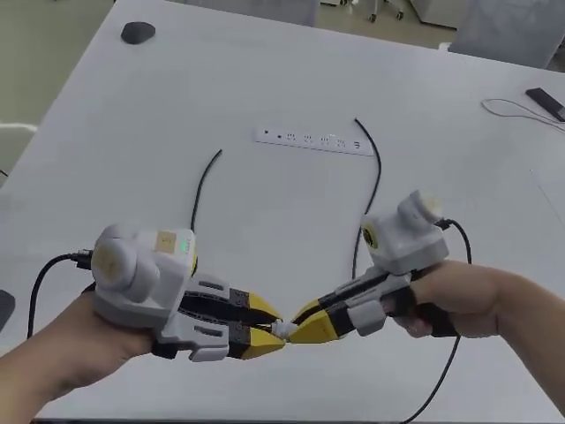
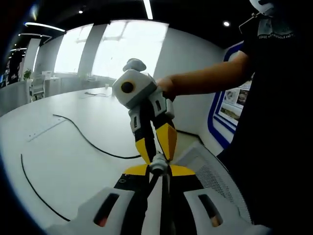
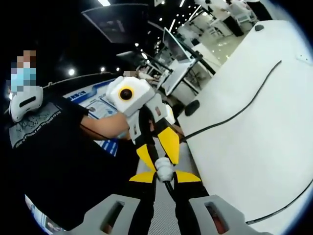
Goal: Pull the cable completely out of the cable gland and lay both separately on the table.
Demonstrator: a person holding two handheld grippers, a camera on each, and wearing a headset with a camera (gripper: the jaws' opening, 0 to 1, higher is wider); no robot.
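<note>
Over the near edge of the white table, my two grippers meet tip to tip. A small pale cable gland sits between them, with a short black cable through it. In the left gripper view the gland rests at my left gripper's yellow tips, and the cable runs back between its jaws. My right gripper closes in from above there. In the right gripper view the gland touches my right gripper, shut on the cable stub just behind it.
Two loose black cables lie on the table beyond the grippers, with a white power strip between their far ends. A dark round object sits far left and a phone far right. A mesh chair stands by the table edge.
</note>
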